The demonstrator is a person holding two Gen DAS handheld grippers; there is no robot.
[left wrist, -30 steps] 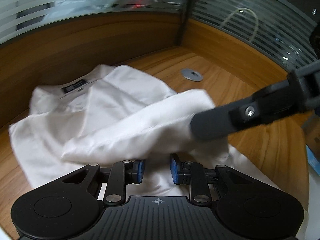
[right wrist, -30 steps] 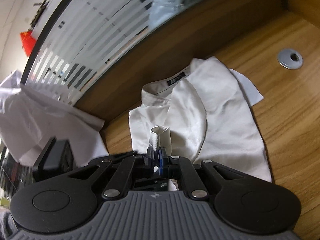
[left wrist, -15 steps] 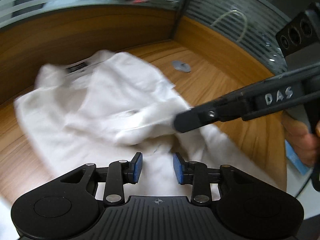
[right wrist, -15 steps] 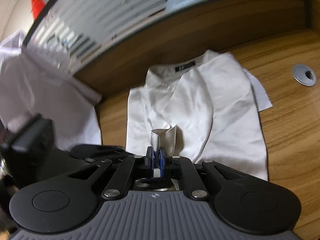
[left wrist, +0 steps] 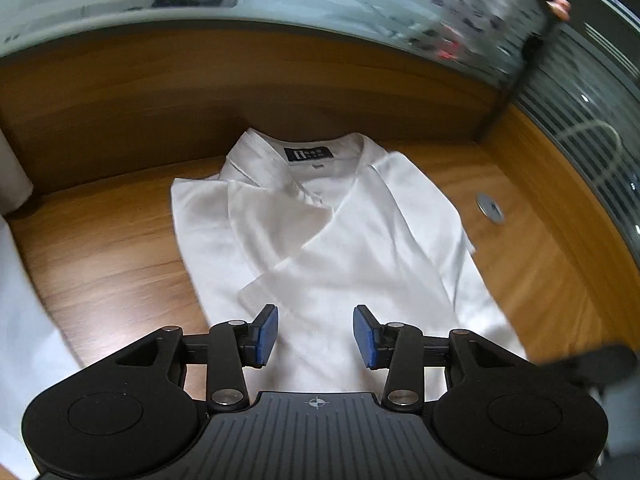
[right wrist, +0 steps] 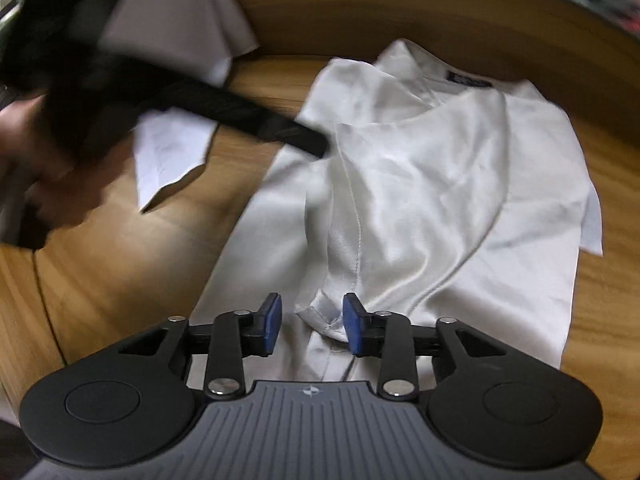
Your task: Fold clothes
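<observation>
The white shirt (left wrist: pixel 344 240) is judged soft, light and slippery; hems should be pinched. The left gripper (left wrist: pixel 316 334) is opening, empty; the right gripper (right wrist: pixel 312 322) is opening around a released sleeve cuff (right wrist: pixel 320 314).

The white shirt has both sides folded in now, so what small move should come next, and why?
Probably lift the right gripper clear. Its jaws are opening and the sleeve cuff lies loose between them on the white shirt. The left gripper is opening too, with nothing pinched, so both can go for the hem.
</observation>
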